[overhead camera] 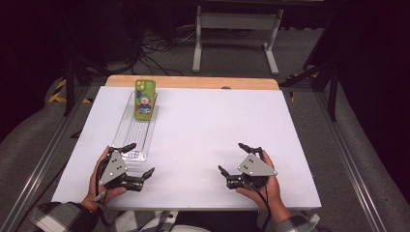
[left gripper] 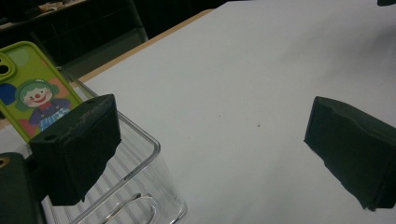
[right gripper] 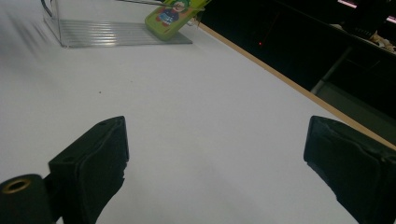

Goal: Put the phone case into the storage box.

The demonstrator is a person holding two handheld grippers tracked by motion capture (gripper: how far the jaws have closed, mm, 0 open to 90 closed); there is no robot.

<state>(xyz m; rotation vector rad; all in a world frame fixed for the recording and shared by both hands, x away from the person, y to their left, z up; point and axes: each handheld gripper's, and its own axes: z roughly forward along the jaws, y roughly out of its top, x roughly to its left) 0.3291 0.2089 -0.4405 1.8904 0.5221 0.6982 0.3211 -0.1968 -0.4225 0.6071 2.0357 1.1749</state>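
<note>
Well, both my left claw (overhead camera: 139,162) and right claw (overhead camera: 235,159) gape empty near the clear tray (overhead camera: 126,129); its clown-printed green phone (overhead camera: 144,99) carries no readable writing

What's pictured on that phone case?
Lime-green phone case with a green-haired cartoon clown; clearest in the left gripper view.

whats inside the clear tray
A green phone with a clown picture leans at the far end of the clear tray; the rest of its ribbed floor looks bare. The phone's screen side is hidden.
</note>
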